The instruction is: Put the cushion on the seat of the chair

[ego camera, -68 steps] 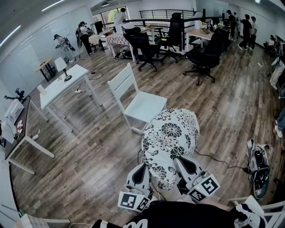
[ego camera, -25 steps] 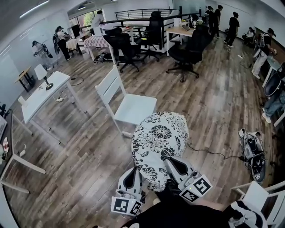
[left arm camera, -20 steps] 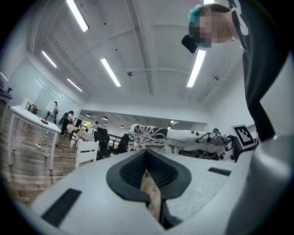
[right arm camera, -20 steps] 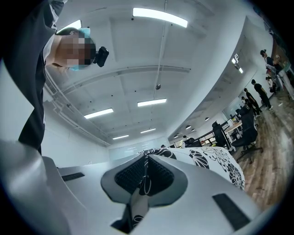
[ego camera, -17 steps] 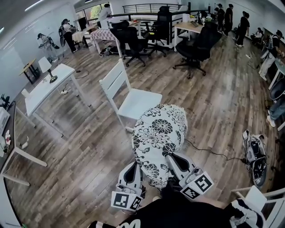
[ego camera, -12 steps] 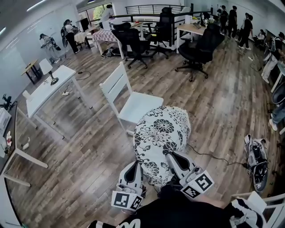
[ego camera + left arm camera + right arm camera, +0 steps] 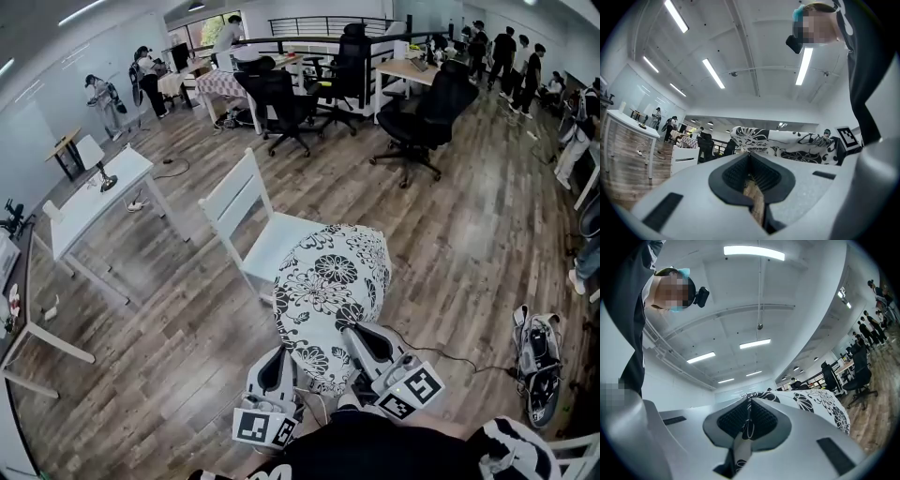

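Currently holding a black-and-white floral cushion [image 7: 330,295] up off the wood floor [image 7: 469,244], just ahead of the person, with both grippers. Oval, printed face turned up toward the head camera. Lengthwise pointing away from the person: near narrow end at the grippers, far rounded end toward the white wooden chair [image 7: 246,199], leaning a little rightward on the way out. Overlapping the seat's near front corner in the head view; can't tell whether touching it or hovering above. Not yet lying flat on the seat.

Pinched on the right of the near end by the right gripper [image 7: 749,405]: clamped tight, with patterned fabric sandwiched between the ribbed pads. On the left of the near end, the left gripper [image 7: 749,155]: closed as well, tips butting straight into the cushion's hem, with only wood tone showing through the slit lower down.

Chair-wise: backrest to the left, seat opening rightward. Further off, a white table [image 7: 89,202] with a desk lamp [image 7: 101,176] at left, black office chairs [image 7: 427,112] beyond, and a backpack [image 7: 534,361] on the floor at right.
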Demonstrator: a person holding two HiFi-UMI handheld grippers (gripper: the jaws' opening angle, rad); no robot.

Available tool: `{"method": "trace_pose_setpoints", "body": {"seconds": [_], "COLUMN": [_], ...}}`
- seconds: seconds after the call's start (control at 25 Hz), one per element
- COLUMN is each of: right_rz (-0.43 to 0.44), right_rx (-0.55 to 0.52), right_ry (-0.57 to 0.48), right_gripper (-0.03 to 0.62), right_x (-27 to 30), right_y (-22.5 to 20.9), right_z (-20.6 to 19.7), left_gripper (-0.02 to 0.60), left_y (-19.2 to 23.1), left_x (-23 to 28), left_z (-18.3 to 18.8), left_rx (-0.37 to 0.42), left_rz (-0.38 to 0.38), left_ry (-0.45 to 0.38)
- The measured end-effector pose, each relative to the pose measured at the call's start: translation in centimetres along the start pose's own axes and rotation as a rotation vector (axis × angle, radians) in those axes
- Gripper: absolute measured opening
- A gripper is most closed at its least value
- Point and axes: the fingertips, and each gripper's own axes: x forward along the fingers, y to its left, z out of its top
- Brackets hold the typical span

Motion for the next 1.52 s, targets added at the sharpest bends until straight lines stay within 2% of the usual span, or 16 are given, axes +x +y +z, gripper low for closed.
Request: {"method": "trace_pose_setpoints", "body": {"seconds": [0.4,0.72,0.92,1.24,1.52], "right_rz": [0.035,0.074,0.062,0.015,-0.039], "right_rx": [0.017,0.060,0.080,0.065,0.035], "right_ry": [0.008,0.021,0.048,0.041,-0.003], "right_gripper": [0.031,0.031,0.031,0.031,0.031], "right_x": [1.9,3.5,5.0,9.6,15.0], "right_y": [-5.1,-6.7,-7.8,-9.1,-9.4], "right_z": [0.4,-0.1,-1.5,-2.5,-3.3], "left_gripper": [0.006,0.006,0.006,0.006,0.006], "left_y": [0.1,0.7,2.0,6.8,12.6], "left_x": [4.7,6.1,6.9,10.1,12.8], "left_z": [-0.8,-1.1,-1.7,-1.5,0.3], "left_rx": [0.004,0.016,-0.003,-0.012,0.002], "left_rz": [0.045,0.093,0.098,0.047,-0.020], "left_ry": [-0.007,0.018,0.027,0.040,0.026]}}
